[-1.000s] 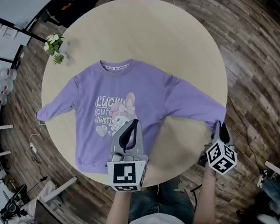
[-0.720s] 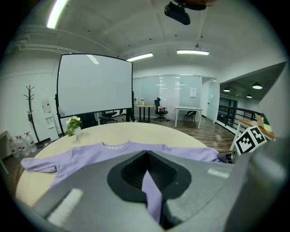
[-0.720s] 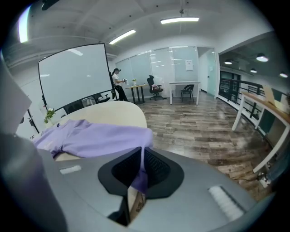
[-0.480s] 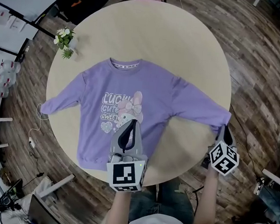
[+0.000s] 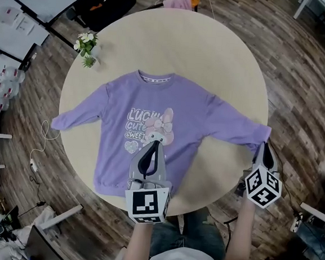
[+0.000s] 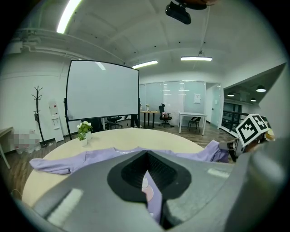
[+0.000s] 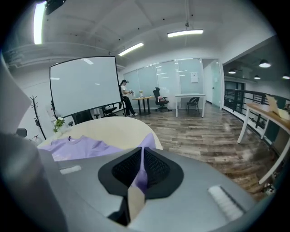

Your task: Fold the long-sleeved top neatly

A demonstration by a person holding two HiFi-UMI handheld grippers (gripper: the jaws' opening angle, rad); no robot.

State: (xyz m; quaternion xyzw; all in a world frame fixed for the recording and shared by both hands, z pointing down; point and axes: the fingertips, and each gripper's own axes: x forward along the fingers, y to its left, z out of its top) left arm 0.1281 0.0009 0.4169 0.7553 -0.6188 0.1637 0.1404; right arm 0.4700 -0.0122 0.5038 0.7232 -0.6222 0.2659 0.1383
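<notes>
Lilac long-sleeved top with cartoon print [image 5: 118,123] flat on round beige bench [image 5: 214,57], collar away from person, hem at near rim. Sleeves spread crosswise, so long axis runs left-right. Both cuffs reach rim; bare bench beyond collar. Right hand-held gripper [image 5: 264,146] clenched on right cuff [image 5: 261,132], now raised off rim versus second ago. Left hand-held gripper [image 5: 154,144] clenched, empty, above top's lower front.

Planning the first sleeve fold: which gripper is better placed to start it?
Right. The right gripper is shut on the cuff of the purple top at the table edge, ready to carry that sleeve inward. The left gripper hovers over the chest print, near neither cuff.
</notes>
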